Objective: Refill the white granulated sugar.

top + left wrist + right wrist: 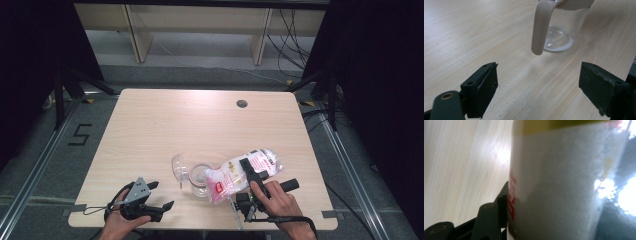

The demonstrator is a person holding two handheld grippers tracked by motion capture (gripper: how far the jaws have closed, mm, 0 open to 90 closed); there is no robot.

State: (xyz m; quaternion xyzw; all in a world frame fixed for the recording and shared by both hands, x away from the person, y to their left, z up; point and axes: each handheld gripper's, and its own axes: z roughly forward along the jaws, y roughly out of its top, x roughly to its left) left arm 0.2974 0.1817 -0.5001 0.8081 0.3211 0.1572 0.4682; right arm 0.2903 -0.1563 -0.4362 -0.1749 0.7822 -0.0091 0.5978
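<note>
Lower left of the high view: left hand-held gripper (162, 196), jaws wide apart, empty, over the table (150, 130). Centre: clear jar (197, 177), lid flipped open. Lower right: right hand-held gripper (255, 170) clamps the white bag (242, 172), tilted at the jar's mouth.

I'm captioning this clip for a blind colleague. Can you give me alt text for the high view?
On a light wooden table, the right claw grips a white bag with red print, tilted with its lower end over an open clear glass jar, whose hinged lid is flipped back. The left claw hangs open near the table's front left edge, holding nothing.
</note>
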